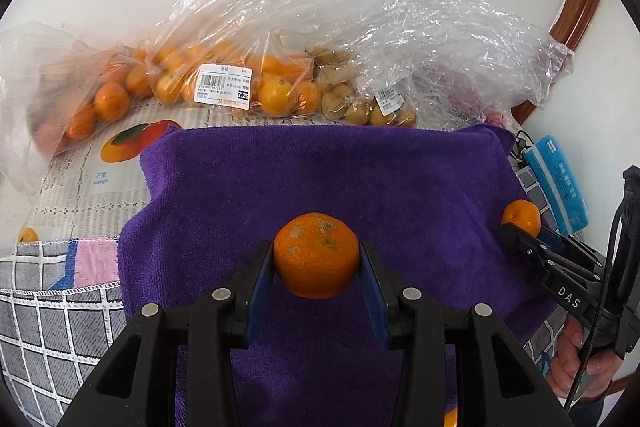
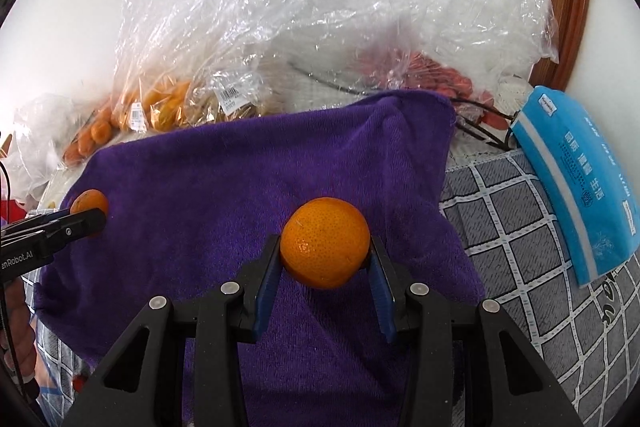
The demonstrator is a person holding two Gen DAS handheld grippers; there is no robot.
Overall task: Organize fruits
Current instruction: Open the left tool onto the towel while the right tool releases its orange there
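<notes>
Two oranges are in hand, one per gripper, both held above the purple towel (image 1: 320, 179) that covers the middle of the table.

At the towel's left side, the left gripper (image 1: 317, 259) pinches a blemished orange (image 1: 316, 259) between its blue pads, jaws pressed on its flanks; grey-white spots mark the top of the fruit. At the towel's right edge, the right gripper (image 2: 325, 253) pinches a clean orange (image 2: 325, 242) the same way.

Each fruit sits straight ahead of its own claw, already seated between the fingers, so the coming move likely turns on where to carry it, not on reaching. Being round, neither has a long axis to mind. The bagged fruit (image 1: 224, 83) lies along the table's far edge beyond the towel, the orange-filled bags toward the far-left corner, so the left hand looks nearer to them; the right hand is nearer the far-right corner, where a bag of red fruit (image 2: 432, 75) lies.

The left view alone shows the spots and the price label (image 1: 224, 87) legibly. The right view alone shows the red fruit clearly, and more of the blue tissue pack (image 2: 580, 187) on the checked cloth (image 2: 520, 227) at the right edge.
</notes>
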